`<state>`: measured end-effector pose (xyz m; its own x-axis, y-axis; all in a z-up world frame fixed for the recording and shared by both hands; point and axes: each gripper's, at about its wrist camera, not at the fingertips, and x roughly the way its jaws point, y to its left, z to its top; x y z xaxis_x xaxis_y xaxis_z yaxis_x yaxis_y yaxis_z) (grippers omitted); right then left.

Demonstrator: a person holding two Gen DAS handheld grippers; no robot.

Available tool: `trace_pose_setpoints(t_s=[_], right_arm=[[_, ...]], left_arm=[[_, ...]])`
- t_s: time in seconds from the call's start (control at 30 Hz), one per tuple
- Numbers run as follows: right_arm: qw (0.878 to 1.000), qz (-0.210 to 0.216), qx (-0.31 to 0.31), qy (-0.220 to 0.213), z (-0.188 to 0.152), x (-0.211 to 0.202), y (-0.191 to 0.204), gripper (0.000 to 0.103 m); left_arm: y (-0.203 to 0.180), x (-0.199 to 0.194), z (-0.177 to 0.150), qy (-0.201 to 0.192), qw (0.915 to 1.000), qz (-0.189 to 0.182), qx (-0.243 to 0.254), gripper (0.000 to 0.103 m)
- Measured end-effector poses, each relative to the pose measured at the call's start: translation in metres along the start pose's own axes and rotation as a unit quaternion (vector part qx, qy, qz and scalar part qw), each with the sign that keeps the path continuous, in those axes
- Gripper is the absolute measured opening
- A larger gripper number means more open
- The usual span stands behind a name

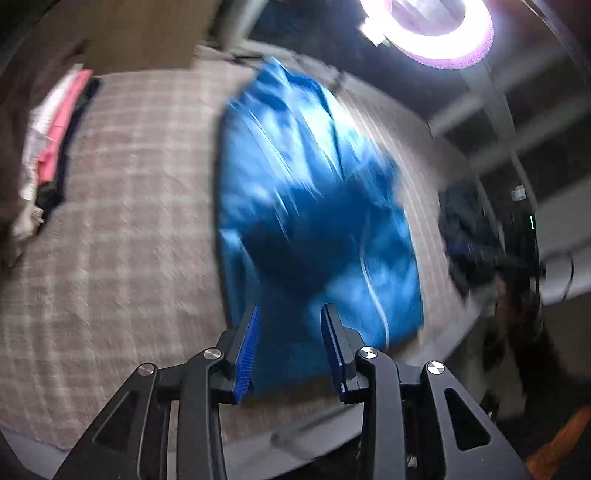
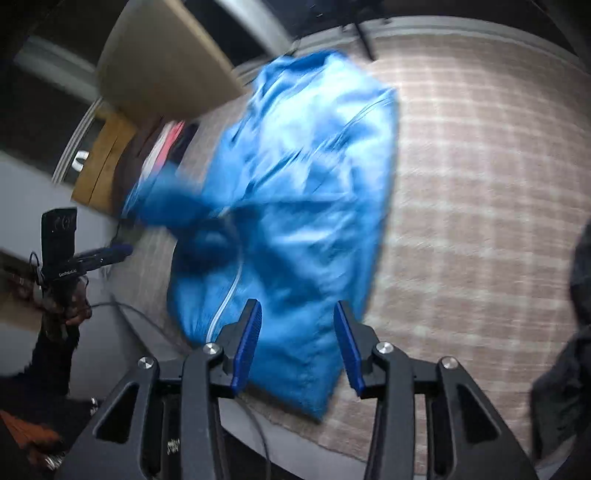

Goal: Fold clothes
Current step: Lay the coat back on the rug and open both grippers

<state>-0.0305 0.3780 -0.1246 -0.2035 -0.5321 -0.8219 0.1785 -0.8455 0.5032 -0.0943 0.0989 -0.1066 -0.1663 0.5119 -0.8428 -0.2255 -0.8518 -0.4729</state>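
A: We see a bright blue garment (image 1: 317, 206), shiny, on a beige cloth (image 1: 122, 221) checked with pale lines.

B: We also note blue pads (image 2: 248, 347) on black gripper arms, and a stack of clothes (image 1: 51, 147) in pink, white and dark navy.

Ring light (image 1: 439, 26) glaring; heavy motion blur; fisheye edges.

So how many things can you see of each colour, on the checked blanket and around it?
Blue: 1, the shiny blue garment lying crumpled on the checked blanket.
Pink, white and dark: 1 stack of folded clothes at the blanket's edge.
Black with blue pads: 2 grippers, left gripper and right gripper, both open.
Total: 4.
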Motion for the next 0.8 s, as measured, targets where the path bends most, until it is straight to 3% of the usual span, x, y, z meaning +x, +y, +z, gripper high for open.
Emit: trace_pose_setpoints(t_s=[0.07, 0.17, 0.23, 0.37, 0.4, 0.47, 0.53, 0.63, 0.73, 0.77, 0.8], right_arm=[[1.000, -0.010, -0.013, 0.004, 0.002, 0.012, 0.005, 0.041], [0.999, -0.036, -0.020, 0.003, 0.007, 0.028, 0.008, 0.041], [0.997, -0.068, -0.030, -0.008, 0.004, 0.029, 0.005, 0.041], [0.992, -0.123, -0.026, -0.025, -0.012, 0.027, 0.001, 0.041], [0.989, -0.139, -0.029, -0.030, -0.018, 0.025, 0.002, 0.042], [0.988, -0.151, -0.029, -0.028, -0.031, 0.024, 0.002, 0.053], [0.987, -0.158, -0.024, -0.025, -0.042, 0.026, 0.002, 0.054], [0.986, -0.168, -0.019, -0.014, -0.053, 0.036, 0.003, 0.054], [0.988, -0.156, -0.015, -0.007, -0.056, 0.044, 0.003, 0.054], [0.988, -0.155, -0.016, -0.003, -0.056, 0.046, 0.003, 0.053], [0.987, -0.160, -0.019, 0.000, -0.056, 0.048, 0.003, 0.051]], left_arm=[[-0.010, 0.016, 0.006, 0.022, 0.9996, -0.013, 0.014, 0.031], [-0.017, 0.038, 0.034, 0.004, 0.9988, 0.016, 0.045, 0.033], [-0.005, 0.057, 0.057, -0.018, 0.9920, 0.110, 0.058, 0.032], [0.030, 0.042, 0.042, -0.017, 0.9975, 0.068, -0.003, 0.030], [0.029, 0.035, 0.028, -0.020, 0.9974, 0.069, 0.002, 0.035], [0.027, 0.023, 0.000, -0.026, 0.9971, 0.070, 0.012, 0.042], [0.024, 0.029, -0.020, -0.016, 0.9972, 0.071, 0.019, 0.041], [0.028, 0.043, -0.029, -0.009, 0.9989, 0.045, 0.012, 0.040], [0.032, 0.057, -0.032, -0.004, 0.9994, 0.034, 0.002, 0.022], [0.033, 0.061, -0.033, -0.003, 0.9993, 0.038, 0.002, 0.003], [0.035, 0.062, -0.037, -0.006, 0.9996, 0.029, -0.001, 0.001]])
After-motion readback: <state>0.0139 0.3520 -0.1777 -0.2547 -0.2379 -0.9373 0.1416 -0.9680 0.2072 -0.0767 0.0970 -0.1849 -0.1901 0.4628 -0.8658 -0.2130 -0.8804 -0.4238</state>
